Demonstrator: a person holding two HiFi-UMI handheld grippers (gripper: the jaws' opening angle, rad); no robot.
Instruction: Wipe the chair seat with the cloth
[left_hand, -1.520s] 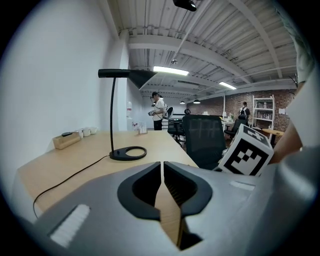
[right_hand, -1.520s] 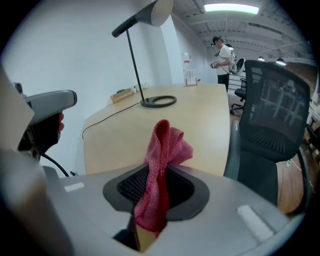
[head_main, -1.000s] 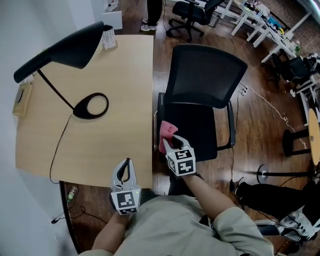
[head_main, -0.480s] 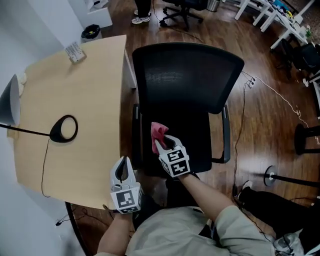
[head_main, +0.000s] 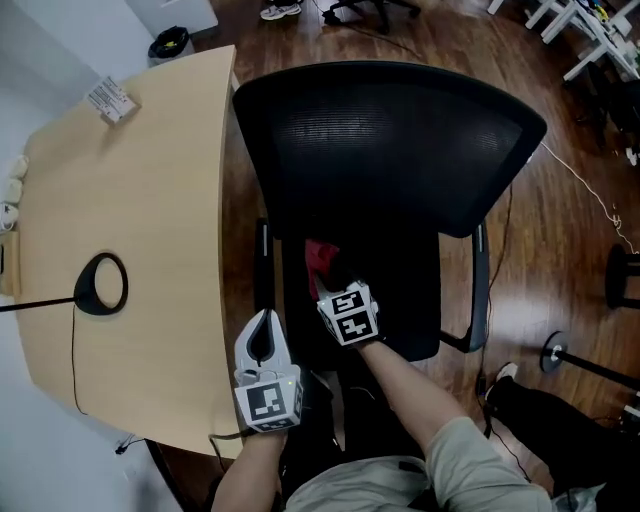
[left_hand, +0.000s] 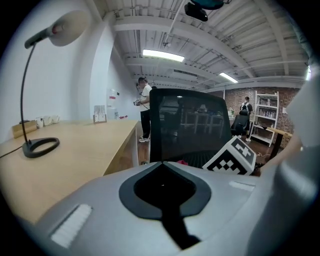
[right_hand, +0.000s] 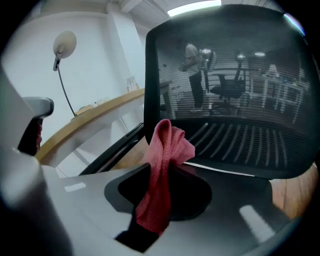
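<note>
The black office chair has its seat (head_main: 400, 290) below a mesh back (head_main: 390, 140). My right gripper (head_main: 332, 285) hangs over the left part of the seat, shut on a red cloth (head_main: 320, 256). Its jaws have just been closing, with the cloth between them. In the right gripper view the cloth (right_hand: 162, 190) sticks up out of the pinched jaws (right_hand: 159, 172), with the seat (right_hand: 240, 142) beyond. My left gripper (head_main: 264, 322) is shut and empty, at the table's edge beside the chair. Its tips (left_hand: 162, 164) meet, facing the chair back (left_hand: 187, 125).
A wooden table (head_main: 130, 220) stands left of the chair, with a lamp base (head_main: 100, 283) and a small card (head_main: 110, 98) on it. Chair armrests (head_main: 262, 270) (head_main: 482, 290) flank the seat. Wooden floor with a cable (head_main: 590, 200) lies to the right.
Both grippers have moved forward and down toward the chair. The right one has carried the cloth from the seat's front left edge to further in over the seat.
</note>
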